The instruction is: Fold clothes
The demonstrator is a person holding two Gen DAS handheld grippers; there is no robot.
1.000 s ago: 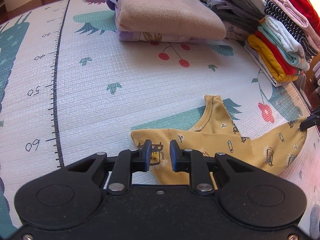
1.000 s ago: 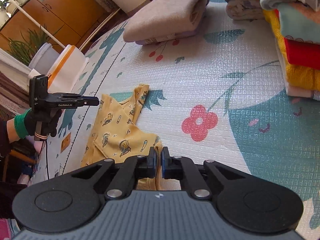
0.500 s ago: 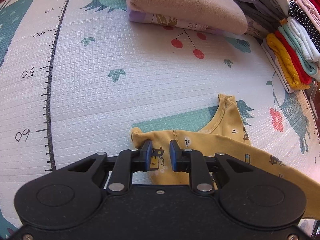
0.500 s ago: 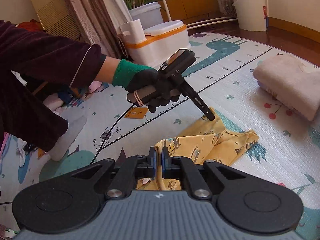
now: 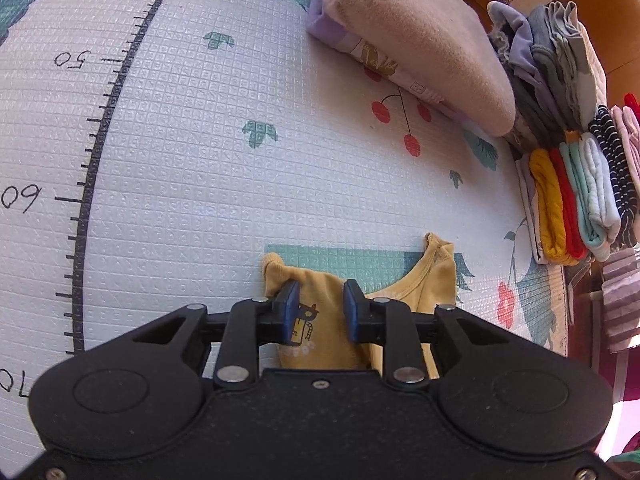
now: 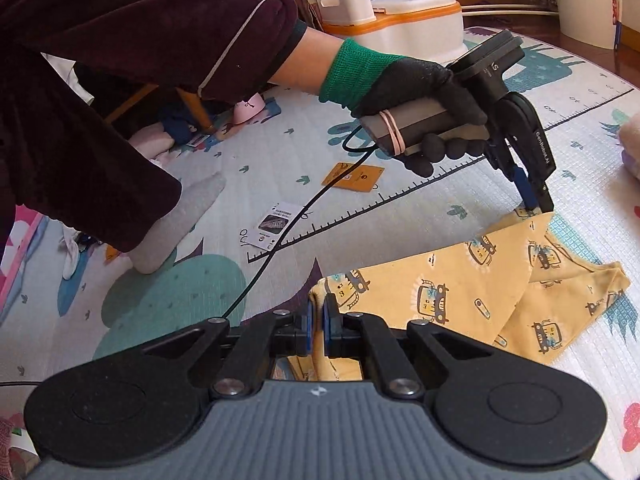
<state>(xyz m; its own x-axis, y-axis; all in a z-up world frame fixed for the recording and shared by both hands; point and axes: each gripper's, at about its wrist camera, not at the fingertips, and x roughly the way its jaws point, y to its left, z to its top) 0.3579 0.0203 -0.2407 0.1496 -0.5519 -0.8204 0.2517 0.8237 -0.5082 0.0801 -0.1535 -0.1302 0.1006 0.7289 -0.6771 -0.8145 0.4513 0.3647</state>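
Patterned foam play mat [image 5: 224, 184] underlies everything, with folded clothes [image 5: 572, 200] stacked at its far edge. My left gripper [image 5: 319, 312], jaws parted, has dropped low over a corner of the yellow garment [image 6: 480, 292] lying flat there. My right gripper [image 6: 316, 328] is pinched tight on the opposite hem after swinging round, so I judge the next fold can begin.

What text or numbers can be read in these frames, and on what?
"40", "50", "60", seen upside down: ruler scale printed on the mat.
"GenRobot.AI": side of the left gripper, right wrist view.
Orange card and white card on the mat: print too small to read.
Yellow garment: car pictures only, small marks unreadable.
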